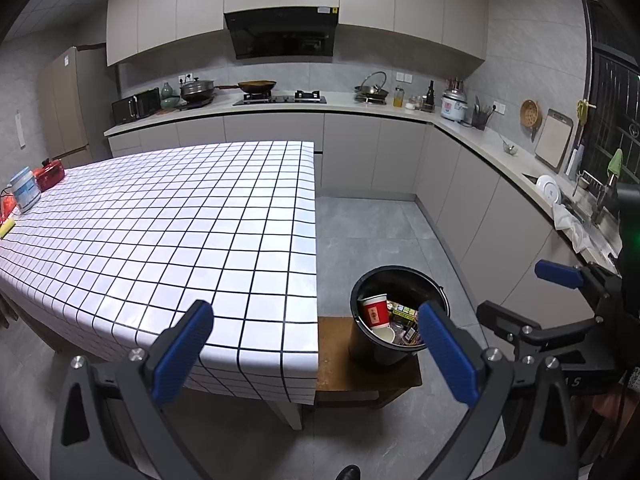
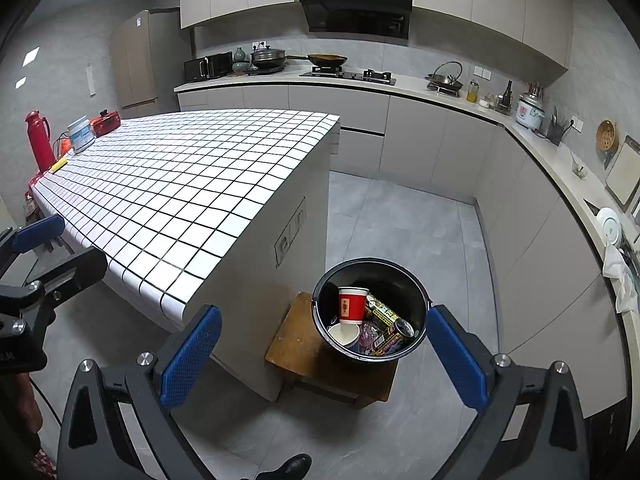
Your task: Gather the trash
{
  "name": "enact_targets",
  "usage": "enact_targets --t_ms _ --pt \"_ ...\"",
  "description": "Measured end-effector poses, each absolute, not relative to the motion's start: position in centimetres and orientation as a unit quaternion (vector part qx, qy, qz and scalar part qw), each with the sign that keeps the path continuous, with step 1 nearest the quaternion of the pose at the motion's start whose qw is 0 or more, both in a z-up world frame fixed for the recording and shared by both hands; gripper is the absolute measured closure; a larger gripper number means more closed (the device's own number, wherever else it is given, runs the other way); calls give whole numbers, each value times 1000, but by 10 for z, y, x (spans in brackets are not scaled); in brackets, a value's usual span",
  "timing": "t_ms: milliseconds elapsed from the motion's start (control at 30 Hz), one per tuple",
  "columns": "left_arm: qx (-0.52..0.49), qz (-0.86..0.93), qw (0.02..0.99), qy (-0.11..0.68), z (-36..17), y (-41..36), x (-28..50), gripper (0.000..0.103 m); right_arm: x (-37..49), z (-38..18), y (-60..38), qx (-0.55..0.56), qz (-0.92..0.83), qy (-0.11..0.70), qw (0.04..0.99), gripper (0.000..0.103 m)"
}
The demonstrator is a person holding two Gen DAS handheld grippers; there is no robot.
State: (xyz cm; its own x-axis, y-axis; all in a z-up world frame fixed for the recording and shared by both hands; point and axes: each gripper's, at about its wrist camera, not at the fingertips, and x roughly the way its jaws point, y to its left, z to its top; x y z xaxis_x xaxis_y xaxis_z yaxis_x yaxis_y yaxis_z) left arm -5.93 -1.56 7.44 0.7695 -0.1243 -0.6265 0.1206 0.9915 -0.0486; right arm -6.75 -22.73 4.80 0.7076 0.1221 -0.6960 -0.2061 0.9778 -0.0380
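Note:
A black bucket (image 1: 376, 350) stands on a low wooden stool (image 1: 340, 364) beside the table's end; it also shows in the right wrist view (image 2: 416, 300). Inside it lie a red paper cup (image 2: 352, 305), a white cup (image 2: 345, 335), a printed can (image 2: 390, 320) and wrappers. My left gripper (image 1: 316, 336) is open and empty, held above the table corner and bucket. My right gripper (image 2: 322, 344) is open and empty, above the stool and bucket. Each gripper shows at the edge of the other's view.
The table with a white checked cloth (image 1: 180, 232) carries a red thermos (image 2: 39, 140), a white tub (image 2: 80, 134), a red box (image 2: 106, 122) and a yellow item (image 2: 58, 165) at its far end. Kitchen counters (image 1: 472, 136) line the back and right walls. Grey floor (image 2: 404, 224) lies between.

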Motion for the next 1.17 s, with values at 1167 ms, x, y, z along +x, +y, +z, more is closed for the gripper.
enact_targets --t_ms 1167 --pt "-23 -69 941 330 68 -1 -48 0 -59 49 -223 -62 88 369 923 0"
